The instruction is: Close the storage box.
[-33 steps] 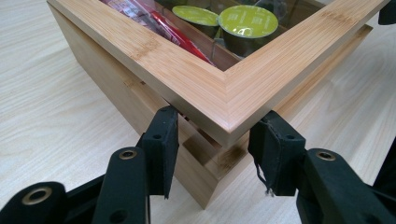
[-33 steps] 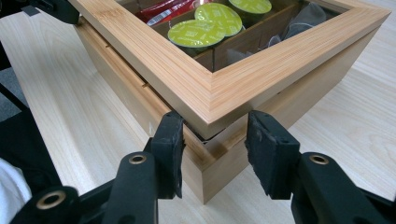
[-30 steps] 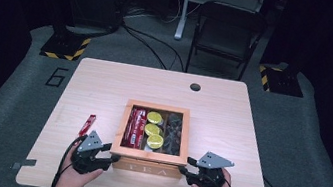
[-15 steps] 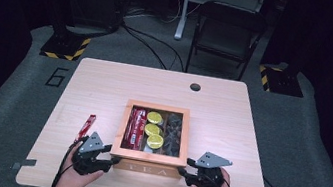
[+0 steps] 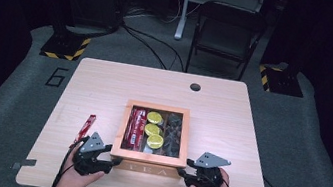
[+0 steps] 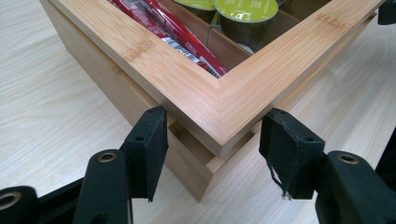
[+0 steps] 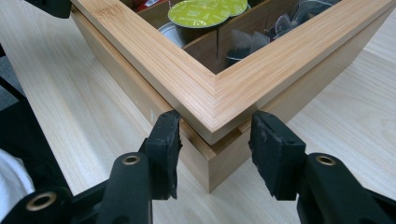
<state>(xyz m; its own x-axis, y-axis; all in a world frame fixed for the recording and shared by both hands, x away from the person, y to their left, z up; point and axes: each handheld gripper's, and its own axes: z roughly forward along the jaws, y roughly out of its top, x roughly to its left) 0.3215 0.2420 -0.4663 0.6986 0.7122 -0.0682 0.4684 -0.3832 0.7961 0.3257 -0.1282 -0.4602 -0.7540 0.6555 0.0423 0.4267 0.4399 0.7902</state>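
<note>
Sitting near the front edge of the table [image 5: 106, 79], the wooden tea box [image 5: 148, 157] has its framed lid [image 6: 219, 100] down on the body, a corner of that lid pointing straight at each gripper. Through the lid show red packets [image 5: 135, 128] in the left compartment, green-topped capsules [image 5: 153, 130] in the middle one and dark sachets [image 5: 173, 134] in the right one.

The left gripper [image 6: 212, 142] is at the box's front left corner. Its jaws have just been opening, and the corner lies between them: the left pad reaches just up to the side of the lid, the right pad stands a little clear of the front face, so the jaws are released and straddle the corner.

The right gripper [image 7: 215, 140] is at the front right corner in the same way. Its left pad lies close against the lid's edge, its right pad stands just apart from the side wall; its jaws are spread around the corner, not clamped on it.

In the high view the left gripper [image 5: 115, 163] and right gripper [image 5: 182, 173] flank the front wall, each in a hand at the table's near edge. A single red packet [image 5: 83, 130] lies on the table just beyond the left gripper, apart from the box.
</note>
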